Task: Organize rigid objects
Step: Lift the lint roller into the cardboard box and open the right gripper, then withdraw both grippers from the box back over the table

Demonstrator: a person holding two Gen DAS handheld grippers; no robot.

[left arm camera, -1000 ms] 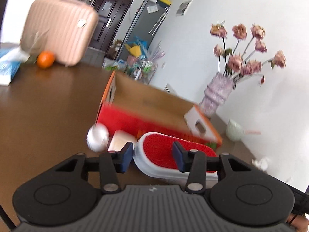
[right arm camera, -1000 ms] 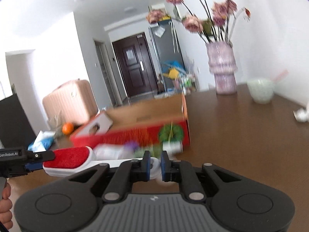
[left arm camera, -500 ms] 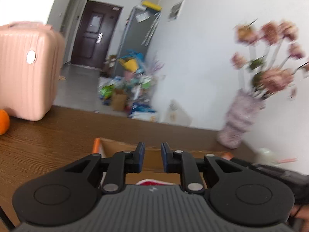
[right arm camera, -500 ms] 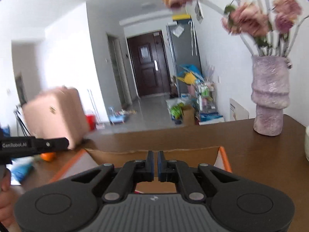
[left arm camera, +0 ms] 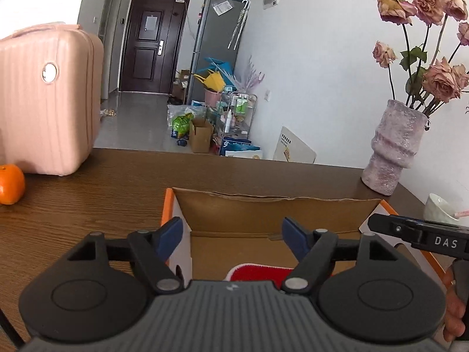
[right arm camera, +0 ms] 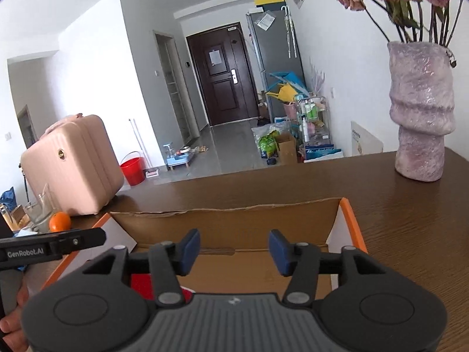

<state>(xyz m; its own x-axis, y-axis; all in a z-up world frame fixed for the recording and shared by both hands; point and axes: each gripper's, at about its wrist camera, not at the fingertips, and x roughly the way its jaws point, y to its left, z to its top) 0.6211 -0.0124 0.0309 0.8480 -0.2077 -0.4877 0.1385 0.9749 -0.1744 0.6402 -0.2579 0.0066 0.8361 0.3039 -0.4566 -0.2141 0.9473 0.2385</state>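
Note:
An open cardboard box (left arm camera: 275, 211) with orange edges sits on the brown table; it also shows in the right wrist view (right arm camera: 228, 223). A red-and-white lint brush (left arm camera: 259, 272) lies inside the box, mostly hidden under my grippers; its red pad also shows in the right wrist view (right arm camera: 142, 286). My left gripper (left arm camera: 233, 239) is open and empty above the box. My right gripper (right arm camera: 234, 250) is open and empty above the box, beside the left one.
A pink suitcase (left arm camera: 44, 99) and an orange (left arm camera: 10, 183) stand at the table's left. A purple vase with pink roses (left arm camera: 392, 152) and a white bowl (left arm camera: 439, 209) stand at the right. The table's far edge lies beyond the box.
Both grippers carried the lint brush over the box, then opened. The brush now lies in the box. Both grippers were shut half a second ago.

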